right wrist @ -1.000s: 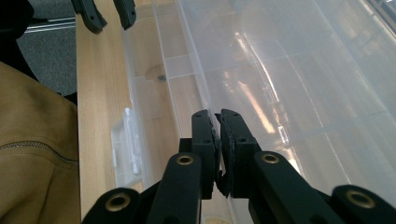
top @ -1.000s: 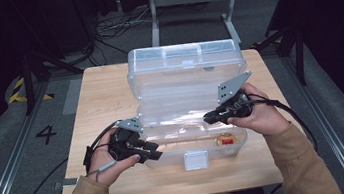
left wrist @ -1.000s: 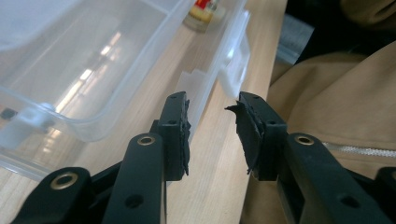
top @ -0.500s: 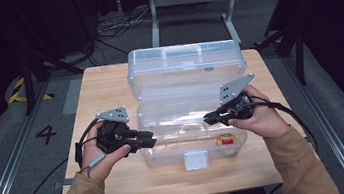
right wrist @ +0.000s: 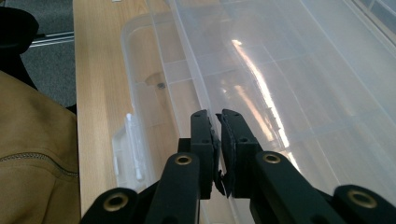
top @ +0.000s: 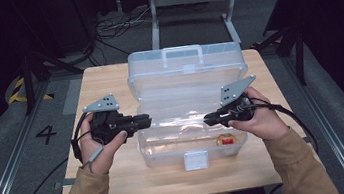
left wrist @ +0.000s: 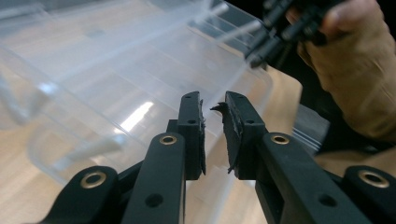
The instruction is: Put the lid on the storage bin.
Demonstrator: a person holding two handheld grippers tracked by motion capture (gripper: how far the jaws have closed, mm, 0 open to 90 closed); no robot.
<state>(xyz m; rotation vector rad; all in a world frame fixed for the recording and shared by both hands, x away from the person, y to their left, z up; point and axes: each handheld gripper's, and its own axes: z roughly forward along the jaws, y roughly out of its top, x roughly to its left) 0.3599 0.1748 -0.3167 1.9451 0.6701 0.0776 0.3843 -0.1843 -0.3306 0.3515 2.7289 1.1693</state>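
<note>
High view: a big clear plastic box (top: 191, 124) sits in the middle of the wooden desk (top: 107, 80). Its lid (top: 186, 67) is open and stands up at the far side. The person sits at the near side of the desk and holds one pair of tongs in each hand.

The left tongs (top: 147, 121) are at the left end of the box. Their tips point to the right and are right at the box's left edge. I cannot tell from above if they touch it. The right tongs (top: 208, 119) are over the right part of the box. Their tips point to the left and hang above the open inside. The box lies between the two hands, and the two pairs of tongs point at each other.

A small red and yellow thing (top: 227, 140) lies inside the box near its front right corner, close below the right tongs. A white latch (top: 196, 160) is on the front wall of the box.

Left gripper view: the left tongs (left wrist: 214, 108) have a small gap between them and hold nothing. The clear box (left wrist: 116, 84) is just past the tips, and the other hand (left wrist: 355, 70) is across from them.

Right gripper view: the right tongs (right wrist: 218, 116) are almost shut. The thin clear edge of the box (right wrist: 187, 74) runs right up to the slim gap between them. I cannot tell if they pinch it.
</note>
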